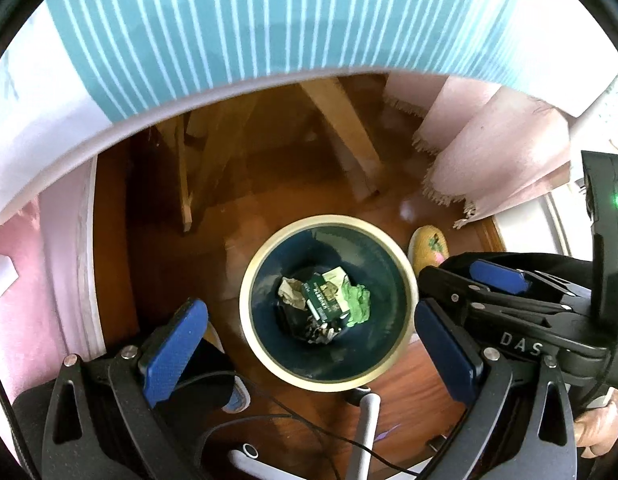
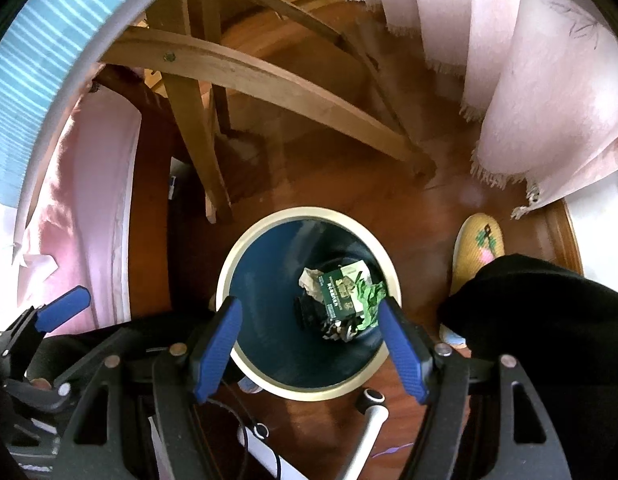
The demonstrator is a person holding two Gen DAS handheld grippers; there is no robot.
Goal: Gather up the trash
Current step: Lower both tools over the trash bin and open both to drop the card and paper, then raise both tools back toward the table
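A round bin with a cream rim (image 1: 393,364) and dark blue inside stands on the wooden floor; the right wrist view shows it too (image 2: 269,384). At its bottom lie a green box (image 1: 323,298), crumpled beige paper (image 1: 289,292), a green wrapper (image 1: 359,302) and dark scraps. The same trash shows in the right wrist view: box (image 2: 341,290), wrapper (image 2: 371,300). My left gripper (image 1: 309,344) is open and empty above the bin. My right gripper (image 2: 313,344) is open and empty above the bin; it also shows at the right of the left wrist view (image 1: 461,288).
A table with a teal striped cloth (image 1: 249,20) overhangs above. Wooden table legs (image 2: 237,76) stand behind the bin. Pink fringed fabric (image 2: 549,100) hangs at the right. A yellow slipper (image 2: 479,248) lies right of the bin. A white metal frame (image 2: 369,424) and cables sit near the bin's front.
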